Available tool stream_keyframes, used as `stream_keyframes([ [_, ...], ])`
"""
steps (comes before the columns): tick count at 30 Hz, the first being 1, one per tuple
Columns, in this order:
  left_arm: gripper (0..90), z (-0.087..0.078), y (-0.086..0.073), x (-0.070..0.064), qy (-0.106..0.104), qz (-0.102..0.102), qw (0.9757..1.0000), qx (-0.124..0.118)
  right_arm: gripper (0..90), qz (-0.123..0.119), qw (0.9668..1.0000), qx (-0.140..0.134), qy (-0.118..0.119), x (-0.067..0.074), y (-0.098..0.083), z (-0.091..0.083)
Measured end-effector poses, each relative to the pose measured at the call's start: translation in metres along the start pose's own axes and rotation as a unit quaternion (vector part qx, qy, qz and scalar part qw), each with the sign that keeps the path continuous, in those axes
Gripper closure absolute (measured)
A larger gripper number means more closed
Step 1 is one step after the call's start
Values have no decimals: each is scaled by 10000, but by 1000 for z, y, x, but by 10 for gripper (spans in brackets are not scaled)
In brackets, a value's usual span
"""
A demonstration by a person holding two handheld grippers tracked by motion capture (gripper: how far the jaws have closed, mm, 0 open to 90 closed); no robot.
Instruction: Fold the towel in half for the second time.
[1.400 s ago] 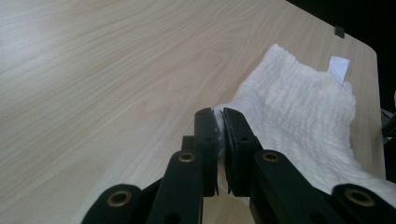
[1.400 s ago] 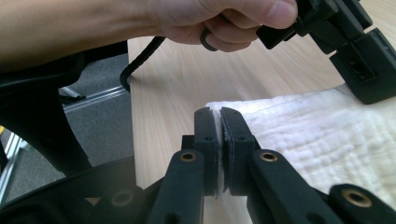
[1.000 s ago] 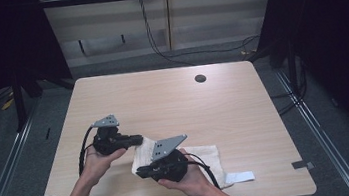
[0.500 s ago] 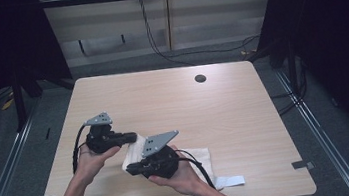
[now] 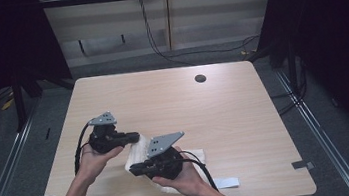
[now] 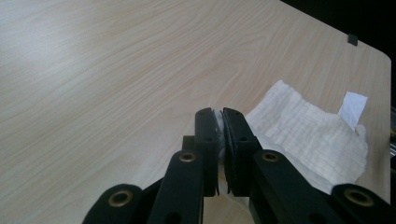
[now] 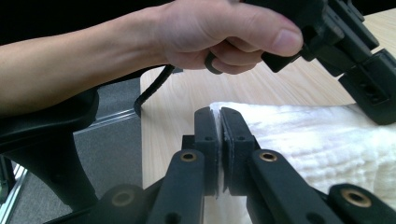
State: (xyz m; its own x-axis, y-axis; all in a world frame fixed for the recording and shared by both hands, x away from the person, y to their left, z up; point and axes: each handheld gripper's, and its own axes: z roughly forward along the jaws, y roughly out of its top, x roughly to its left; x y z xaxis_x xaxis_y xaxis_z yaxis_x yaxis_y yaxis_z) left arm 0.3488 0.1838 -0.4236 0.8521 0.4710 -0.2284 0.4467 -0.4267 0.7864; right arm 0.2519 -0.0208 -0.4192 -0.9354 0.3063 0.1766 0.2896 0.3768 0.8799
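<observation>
The pale wooden surface [image 5: 245, 119] stands in a dark room with cables along the back wall. Left gripper [image 6: 218, 122]: jaws closed on an edge of the white cloth [image 6: 308, 135]. Right gripper [image 7: 217, 120]: jaws closed on another edge of the same cloth. In the high view the cloth lies near the front edge, between both grippers. A white label [image 5: 225, 183] lies beside it. A dark round hole [image 5: 200, 78] sits far back.
</observation>
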Motion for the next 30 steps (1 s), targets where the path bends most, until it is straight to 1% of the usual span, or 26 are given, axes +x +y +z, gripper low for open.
stream_keyframes([
  [1, 856, 6, 3, -3, -25, 3, 10000, 12, 861, -6, 10000, -12, -59, 0, -1, -4],
  [4, 855, 9, 6, -6, -61, 48, 10000, 4, 861, -4, 9999, -38, -105, 1, -1, -8],
  [5, 855, 10, 8, -8, -44, 69, 10000, -7, 861, -12, 9999, -57, -134, 0, -2, -13],
  [7, 854, 11, 9, -9, -54, 77, 10000, -18, 861, 5, 9999, -54, -136, 1, -2, -15],
  [9, 850, 13, 10, -11, 8, 117, 9999, 28, 860, -16, 9998, -35, -185, 1, -4, -20],
  [10, 846, 13, 10, -12, 61, 143, 9998, 89, 860, -32, 9997, -23, -229, 1, -5, -22],
  [12, 846, 18, 10, -13, 6, 158, 9998, 120, 861, 1, 9997, -2, -252, 1, -7, -26],
  [13, 847, 23, 10, -16, -13, 192, 9996, 209, 861, -13, 9995, 56, -308, 1, -11, -29],
  [14, 847, 23, 10, -16, -13, 192, 9996, 209, 861, -13, 9995, 56, -308, 1, -11, -29],
  [18, 847, 32, 11, -21, -92, 241, 9992, 306, 860, 2, 9994, 69, -345, 2, -18, -37],
  [19, 846, 37, 13, -24, -145, 267, 9990, 336, 860, 39, 9994, 68, -351, 2, -22, -41],
  [20, 846, 37, 13, -24, -145, 267, 9990, 336, 860, 39, 9994, 68, -351, 2, -22, -41],
  [21, 846, 39, 14, -26, -169, 256, 9990, 310, 860, 101, 9992, 35, -379, 1, -25, -46],
  [23, 846, 43, 17, -29, -187, 305, 9988, 334, 860, 149, 9992, 10, -383, 1, -28, -49],
  [25, 847, 50, 19, -32, -216, 379, 9982, 412, 860, 192, 9988, 35, -450, 1, -34, -54],
  [26, 847, 50, 19, -32, -216, 379, 9982, 412, 860, 192, 9988, 35, -450, 1, -34, -54],
  [28, 846, 56, 20, -33, -280, 340, 9982, 419, 859, 196, 9985, 40, -507, 2, -38, -59],
  [29, 847, 63, 21, -33, -338, 295, 9983, 382, 860, 252, 9981, 14, -567, 0, -42, -66],
  [30, 847, 63, 21, -33, -338, 295, 9983, 382, 860, 252, 9981, 14, -567, 0, -42, -66],
])
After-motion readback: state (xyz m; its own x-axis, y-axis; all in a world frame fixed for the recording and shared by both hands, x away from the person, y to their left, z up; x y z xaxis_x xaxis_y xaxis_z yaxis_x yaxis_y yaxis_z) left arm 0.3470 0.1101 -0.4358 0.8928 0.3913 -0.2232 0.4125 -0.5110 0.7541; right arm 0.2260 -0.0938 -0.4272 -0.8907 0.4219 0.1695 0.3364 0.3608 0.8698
